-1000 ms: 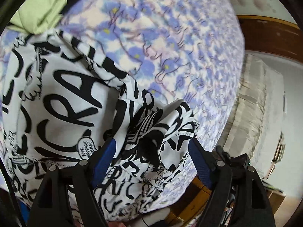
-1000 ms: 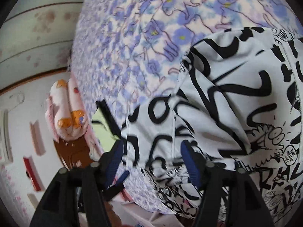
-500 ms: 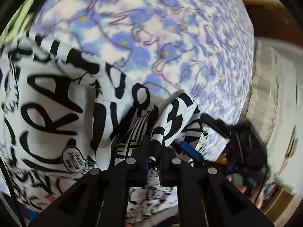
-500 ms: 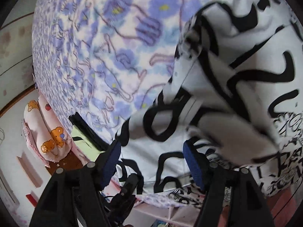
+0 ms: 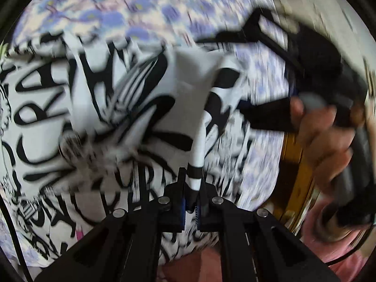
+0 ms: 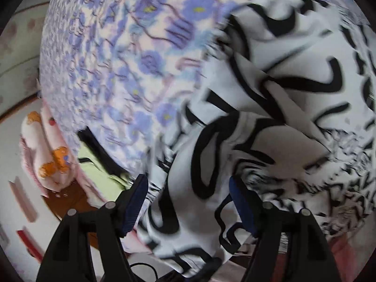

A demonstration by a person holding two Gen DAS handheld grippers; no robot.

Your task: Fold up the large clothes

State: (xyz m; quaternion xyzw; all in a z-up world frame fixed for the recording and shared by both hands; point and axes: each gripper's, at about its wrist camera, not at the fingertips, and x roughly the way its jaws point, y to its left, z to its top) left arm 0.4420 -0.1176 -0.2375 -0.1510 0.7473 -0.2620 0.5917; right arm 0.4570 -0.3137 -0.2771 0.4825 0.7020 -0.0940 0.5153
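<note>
Now the left gripper (image 5: 191, 199) has pinched the shirt (image 5: 131, 108) and lifted it toward twelve o'clock; the right gripper (image 6: 188, 202) gapes wide, and folding has barely begun.

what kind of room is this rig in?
Most likely a bedroom. The black-and-white printed garment lies on a blue floral bedspread over what looks like a bed, a pink rolled bear-print blanket sits beside it, and wooden furniture shows at the edge.

Bed: a blue-and-purple floral bedspread (image 6: 131, 54) was spread over it.
Beside bed: a pink bear-print cushion (image 6: 44, 155) was seen.
Floor: brown wood (image 6: 68, 199) was shown.
Wall: pale.
</note>
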